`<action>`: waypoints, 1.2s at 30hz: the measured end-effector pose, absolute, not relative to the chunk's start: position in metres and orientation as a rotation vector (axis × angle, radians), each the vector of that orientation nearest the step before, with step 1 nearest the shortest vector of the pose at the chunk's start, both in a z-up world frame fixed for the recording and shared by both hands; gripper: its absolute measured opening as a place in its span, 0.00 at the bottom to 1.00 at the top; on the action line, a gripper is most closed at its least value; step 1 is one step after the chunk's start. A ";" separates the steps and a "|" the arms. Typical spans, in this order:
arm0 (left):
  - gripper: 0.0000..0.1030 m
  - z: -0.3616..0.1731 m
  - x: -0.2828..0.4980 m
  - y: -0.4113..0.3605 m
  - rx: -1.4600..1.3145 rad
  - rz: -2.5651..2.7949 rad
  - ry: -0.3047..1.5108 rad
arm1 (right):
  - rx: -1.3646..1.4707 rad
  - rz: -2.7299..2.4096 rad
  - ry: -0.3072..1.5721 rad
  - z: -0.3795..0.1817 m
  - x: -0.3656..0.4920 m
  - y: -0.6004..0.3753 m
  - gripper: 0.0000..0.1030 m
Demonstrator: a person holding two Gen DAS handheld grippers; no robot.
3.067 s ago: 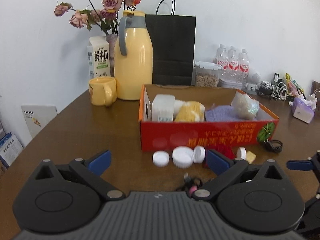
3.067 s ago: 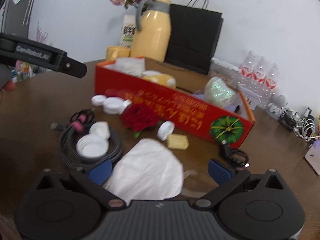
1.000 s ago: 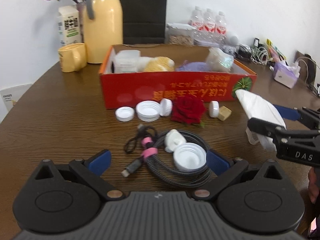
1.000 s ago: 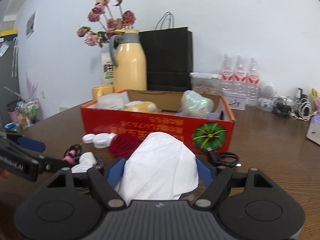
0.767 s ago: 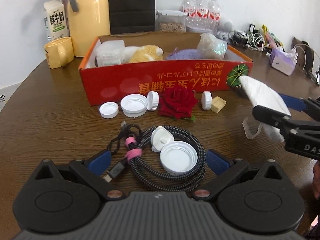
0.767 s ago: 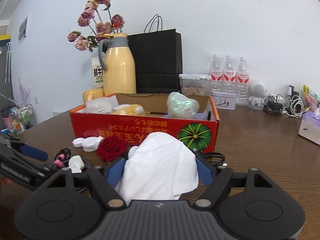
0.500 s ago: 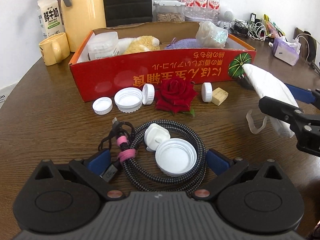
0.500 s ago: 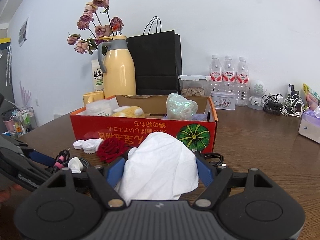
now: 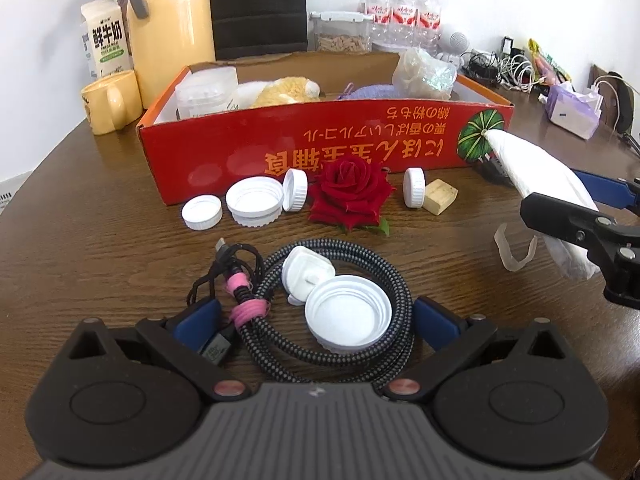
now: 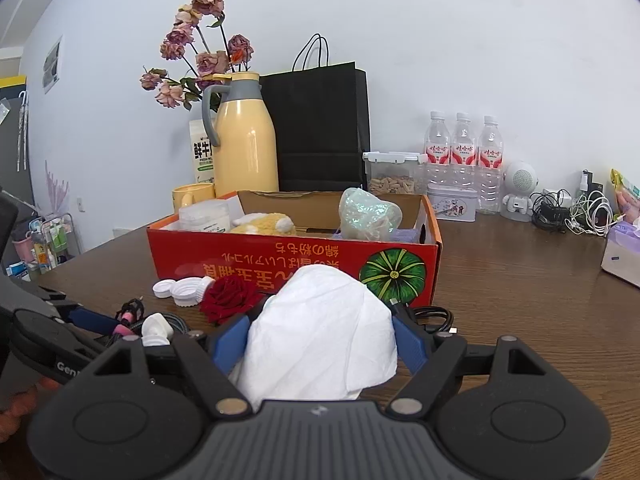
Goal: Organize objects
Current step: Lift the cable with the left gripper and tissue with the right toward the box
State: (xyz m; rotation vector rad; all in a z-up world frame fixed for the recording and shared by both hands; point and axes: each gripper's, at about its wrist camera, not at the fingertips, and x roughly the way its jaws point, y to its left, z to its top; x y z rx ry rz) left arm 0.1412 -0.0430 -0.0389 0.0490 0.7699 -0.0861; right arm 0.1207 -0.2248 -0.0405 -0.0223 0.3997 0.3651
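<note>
My right gripper [image 10: 320, 340] is shut on a white face mask [image 10: 320, 332] and holds it above the table, right of the red cardboard box [image 10: 296, 258]. The mask also shows in the left wrist view [image 9: 540, 176]. My left gripper [image 9: 316, 320] is open, its fingers on either side of a coiled braided cable [image 9: 280, 316] that has a large white lid [image 9: 347, 316] and a small white cap [image 9: 306, 272] lying on it. A red rose [image 9: 350, 192], several white caps [image 9: 254, 200] and a small tan block [image 9: 440, 197] lie before the box.
The box holds a plastic jar [image 9: 206, 92], a yellow plush toy [image 9: 286, 90], a purple cloth and a shiny bag [image 9: 424, 72]. Behind it stand a yellow jug [image 9: 170, 28], mug [image 9: 106, 100], milk carton, black bag and water bottles [image 9: 400, 8]. A tissue pack [image 9: 572, 106] and cables lie right.
My left gripper has moved forward and down so its open fingers flank the coiled cable. My right gripper has lifted the mask off the table and holds it beside the box.
</note>
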 end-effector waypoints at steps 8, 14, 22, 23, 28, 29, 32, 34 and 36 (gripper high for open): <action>1.00 -0.041 0.138 -0.041 0.043 -0.090 0.746 | -0.018 0.363 0.408 -0.041 0.121 -0.225 0.75; 0.91 -0.039 0.131 -0.039 0.027 -0.077 0.721 | -0.016 0.363 0.411 -0.041 0.121 -0.225 0.75; 0.91 -0.029 0.121 -0.036 0.013 -0.091 0.685 | -0.015 0.361 0.416 -0.042 0.121 -0.225 0.75; 0.91 -0.027 0.120 -0.036 0.014 -0.090 0.677 | -0.015 0.360 0.417 -0.042 0.121 -0.225 0.75; 0.91 -0.012 0.119 -0.035 0.021 -0.095 0.634 | -0.026 0.355 0.413 -0.042 0.121 -0.223 0.75; 0.91 -0.008 0.120 -0.034 0.023 -0.098 0.622 | -0.032 0.356 0.410 -0.042 0.120 -0.222 0.75; 0.91 0.005 0.124 -0.034 0.032 -0.105 0.583 | -0.045 0.373 0.413 -0.041 0.120 -0.218 0.75; 0.91 0.014 0.129 -0.033 0.036 -0.109 0.555 | -0.046 0.382 0.408 -0.038 0.120 -0.215 0.75; 0.91 0.023 0.136 -0.033 0.038 -0.111 0.528 | -0.048 0.392 0.395 -0.030 0.122 -0.212 0.75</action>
